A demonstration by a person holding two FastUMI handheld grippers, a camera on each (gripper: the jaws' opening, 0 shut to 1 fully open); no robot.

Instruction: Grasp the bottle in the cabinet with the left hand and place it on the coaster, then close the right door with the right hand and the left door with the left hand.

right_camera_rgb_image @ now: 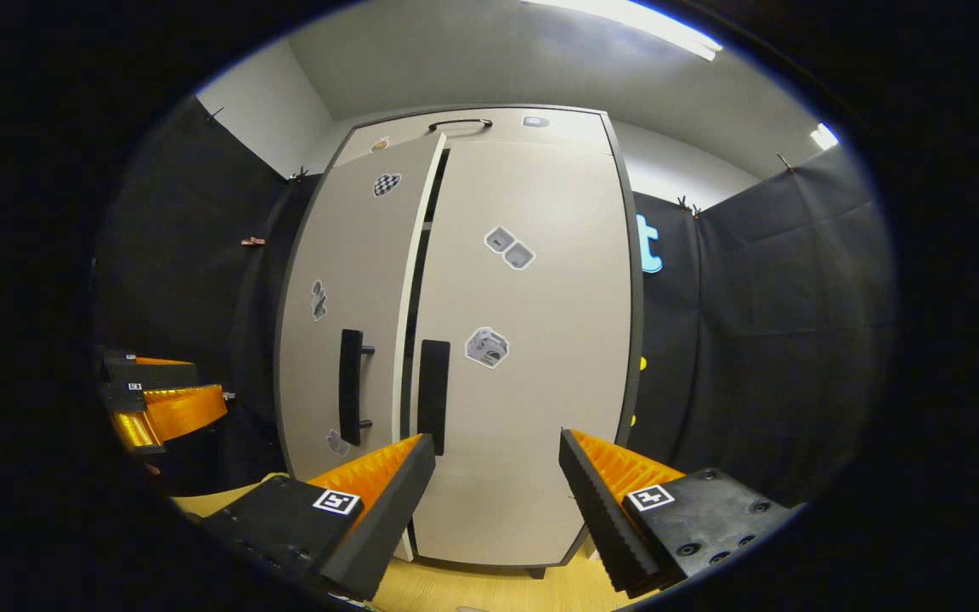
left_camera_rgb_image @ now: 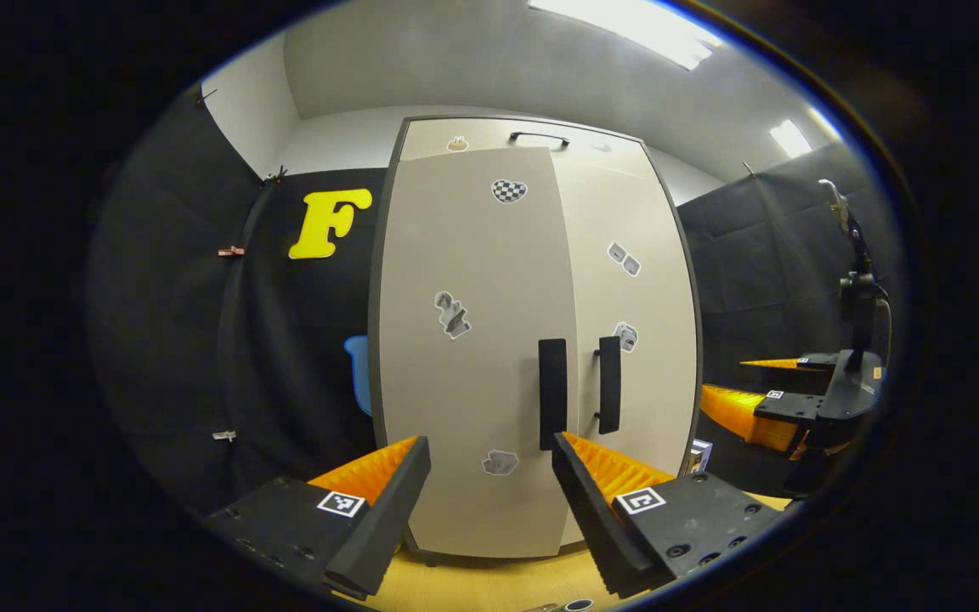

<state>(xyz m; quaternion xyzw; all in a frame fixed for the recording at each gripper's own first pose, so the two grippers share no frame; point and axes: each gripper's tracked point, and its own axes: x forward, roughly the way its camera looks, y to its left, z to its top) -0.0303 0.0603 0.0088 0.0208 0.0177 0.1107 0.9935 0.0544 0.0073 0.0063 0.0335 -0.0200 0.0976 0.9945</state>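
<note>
Both grippers, L (left_camera_rgb_image: 489, 476) & R (right_camera_rgb_image: 496, 472), are hovering level before cabinet (right_camera_rgb_image: 532, 340), jaws apart; left door (right_camera_rgb_image: 353, 340) is sitting ajar.

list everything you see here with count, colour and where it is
cabinet: one, beige with dark frame, standing on the table ahead
left door: one, beige, slightly ajar
right door: one, beige, looks shut
door handles: two, black, upright bars by the centre seam
top handle: one, black, on the panel above the doors
stickers: several, grey and white, scattered on both doors
table: one, yellowish wood, under the cabinet
ceiling lights: two, white, overhead
left tongs: one pair, open, facing the left door
right tongs: one pair, open, facing the right door
</note>
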